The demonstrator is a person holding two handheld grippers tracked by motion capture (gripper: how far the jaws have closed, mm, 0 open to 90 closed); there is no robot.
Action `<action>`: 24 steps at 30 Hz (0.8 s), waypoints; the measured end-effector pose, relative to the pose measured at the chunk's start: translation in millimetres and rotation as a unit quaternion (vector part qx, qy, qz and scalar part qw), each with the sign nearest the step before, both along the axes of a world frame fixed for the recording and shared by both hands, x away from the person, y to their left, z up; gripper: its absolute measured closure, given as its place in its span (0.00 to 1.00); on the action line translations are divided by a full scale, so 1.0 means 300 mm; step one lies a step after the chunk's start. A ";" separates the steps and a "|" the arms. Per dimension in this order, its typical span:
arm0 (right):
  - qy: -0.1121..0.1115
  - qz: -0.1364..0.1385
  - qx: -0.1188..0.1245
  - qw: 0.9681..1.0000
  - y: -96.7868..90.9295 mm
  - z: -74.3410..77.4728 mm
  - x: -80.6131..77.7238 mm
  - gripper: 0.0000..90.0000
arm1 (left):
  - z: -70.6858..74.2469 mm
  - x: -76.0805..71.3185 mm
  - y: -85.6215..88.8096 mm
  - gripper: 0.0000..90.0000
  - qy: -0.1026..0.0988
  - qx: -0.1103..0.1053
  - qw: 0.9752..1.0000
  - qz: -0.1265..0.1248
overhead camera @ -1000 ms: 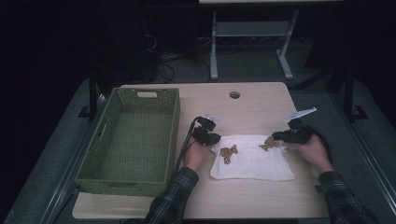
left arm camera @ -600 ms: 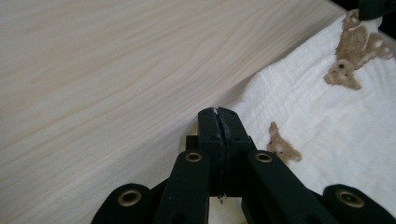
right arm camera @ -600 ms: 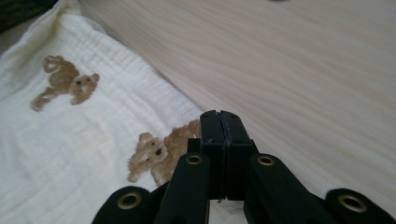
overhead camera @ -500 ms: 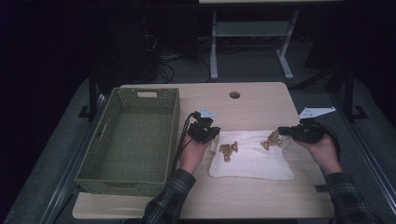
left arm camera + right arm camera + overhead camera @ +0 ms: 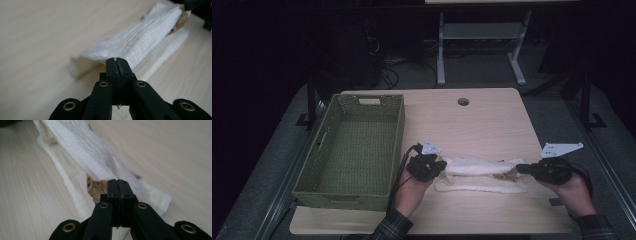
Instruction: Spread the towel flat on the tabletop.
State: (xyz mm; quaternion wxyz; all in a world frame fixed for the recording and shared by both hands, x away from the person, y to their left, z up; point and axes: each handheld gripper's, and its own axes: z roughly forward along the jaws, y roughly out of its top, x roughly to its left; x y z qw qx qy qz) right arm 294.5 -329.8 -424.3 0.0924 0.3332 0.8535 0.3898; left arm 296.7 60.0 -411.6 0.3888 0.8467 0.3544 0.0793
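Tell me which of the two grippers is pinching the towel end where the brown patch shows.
The right gripper: the brown patch sits beside its closed jaws, while the left gripper grips the towel at its plain white end.

I count one white towel (image 5: 479, 172) folded over on one table (image 5: 492, 120), one green woven basket (image 5: 354, 147) beside it, and my two grippers: my left gripper (image 5: 439, 167) and my right gripper (image 5: 519, 169).
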 end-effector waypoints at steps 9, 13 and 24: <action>0.024 0.004 0.002 1.000 -0.012 -0.037 -0.031 0.88 | -0.032 -0.011 -0.014 0.82 0.013 0.019 1.000 -0.005; -0.008 -0.025 0.019 0.999 -0.033 0.011 0.030 0.85 | 0.013 0.046 -0.040 0.78 -0.014 0.018 1.000 0.000; 0.051 -0.046 -0.019 0.997 -0.012 -0.102 0.217 0.76 | -0.077 0.233 -0.075 0.62 0.014 0.049 0.998 0.023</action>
